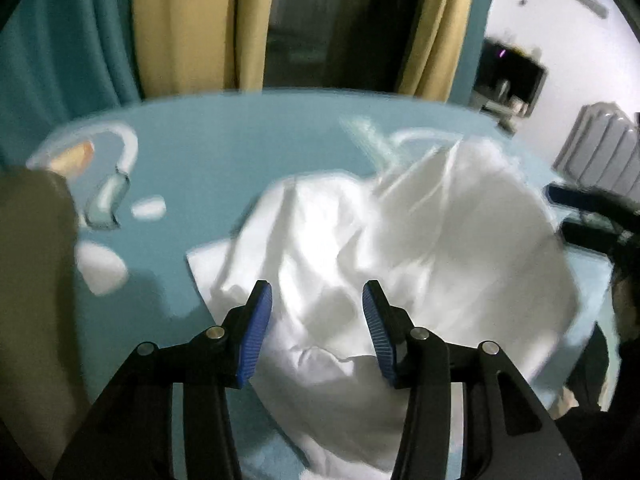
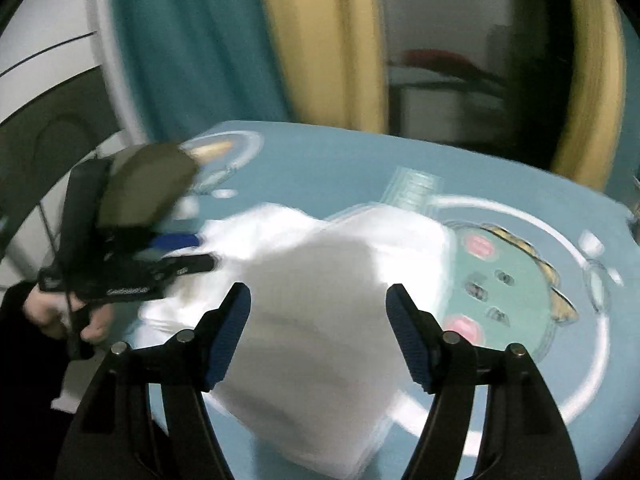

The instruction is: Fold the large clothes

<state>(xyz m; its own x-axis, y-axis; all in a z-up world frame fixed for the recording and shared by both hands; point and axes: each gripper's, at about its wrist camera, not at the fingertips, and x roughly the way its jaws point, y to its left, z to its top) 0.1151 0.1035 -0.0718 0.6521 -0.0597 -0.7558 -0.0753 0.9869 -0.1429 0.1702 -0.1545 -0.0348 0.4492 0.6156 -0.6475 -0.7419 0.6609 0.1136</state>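
white garment (image 1: 400, 248) lies bunched on the blue worktop (image 1: 224, 140), under both sets of open jaws.
in the left wrist view the left gripper (image 1: 317, 332) hovers over the crumpled near part of the cloth, its jaws moderately apart with nothing pinched between them. in the right wrist view the right gripper (image 2: 318, 334) stands over a flatter folded part of the garment, its jaws wide apart and gripping nothing. motion blur softens the folds, so the garment's seams and sleeves cannot be made out, and its near edge is cut off behind the gripper bodies. a printed cartoon face (image 2: 508, 276) on the worktop shows just beside the cloth's right edge. the worktop's far edge runs before teal and yellow curtains (image 1: 168, 24), with bare blue surface left of the cloth.
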